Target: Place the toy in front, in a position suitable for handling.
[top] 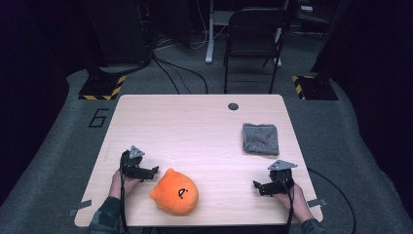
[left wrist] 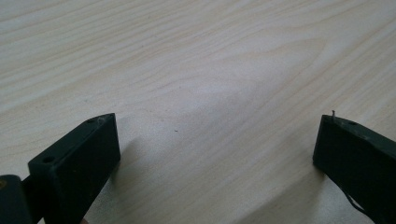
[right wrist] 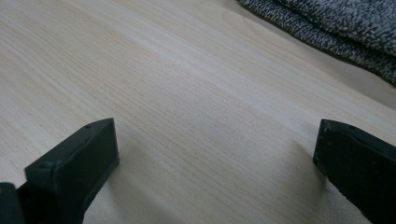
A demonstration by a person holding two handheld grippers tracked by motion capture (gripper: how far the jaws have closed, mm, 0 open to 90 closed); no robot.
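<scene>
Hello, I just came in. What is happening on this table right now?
A person sits at a wooden table with a gripper in each hand. The left gripper rests beside an orange plush toy, apart from it, jaws open with nothing between them. The right gripper rests near the front right corner, also open and holding nothing. A folded grey cloth lies farther back on the right, untouched.

Orange plush (top: 175, 192); speckled grey cloth (top: 260, 139)
</scene>
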